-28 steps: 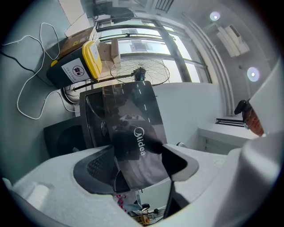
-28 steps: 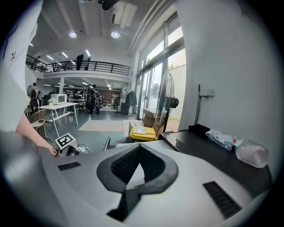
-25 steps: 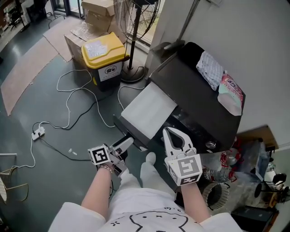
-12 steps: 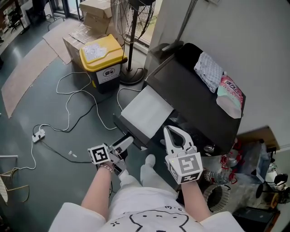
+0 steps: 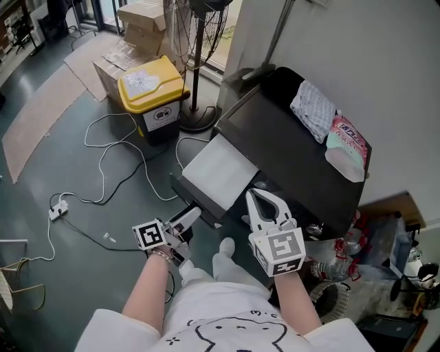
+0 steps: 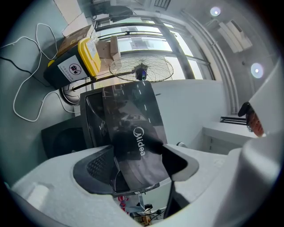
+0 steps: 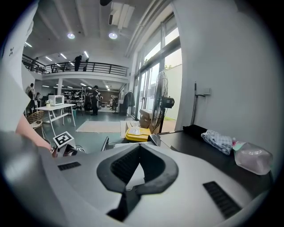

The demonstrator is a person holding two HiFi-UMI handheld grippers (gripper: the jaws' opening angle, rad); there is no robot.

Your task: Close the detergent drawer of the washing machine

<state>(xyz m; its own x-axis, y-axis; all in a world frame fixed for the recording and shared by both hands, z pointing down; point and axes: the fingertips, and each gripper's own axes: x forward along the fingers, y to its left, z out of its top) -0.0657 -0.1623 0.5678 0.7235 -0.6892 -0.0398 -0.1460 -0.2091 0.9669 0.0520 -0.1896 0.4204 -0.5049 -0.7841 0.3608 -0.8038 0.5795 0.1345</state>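
Note:
The black washing machine (image 5: 289,155) stands against the wall, and its drawer (image 5: 218,170), with a pale grey top, sticks out towards me. My left gripper (image 5: 187,214) is low, at the drawer's near corner. In the left gripper view its jaws (image 6: 140,157) stand open around a glossy dark front panel (image 6: 133,124) with a logo; whether they touch it I cannot tell. My right gripper (image 5: 256,196) hovers just off the drawer's right front, fingertips together, with nothing held. In the right gripper view its pads (image 7: 139,148) meet at the tips.
A checked cloth (image 5: 313,110) and a pink bag (image 5: 347,148) lie on the machine's top. A yellow-lidded bin (image 5: 150,89), a standing fan (image 5: 199,103) and cardboard boxes (image 5: 141,20) stand beyond. Cables (image 5: 103,158) and a power strip (image 5: 58,210) cross the floor at left. Clutter (image 5: 371,240) fills the right.
Both grippers keep almost the same places and the same jaw states. The head view has drifted slightly, so the machine sits a little further left and higher.

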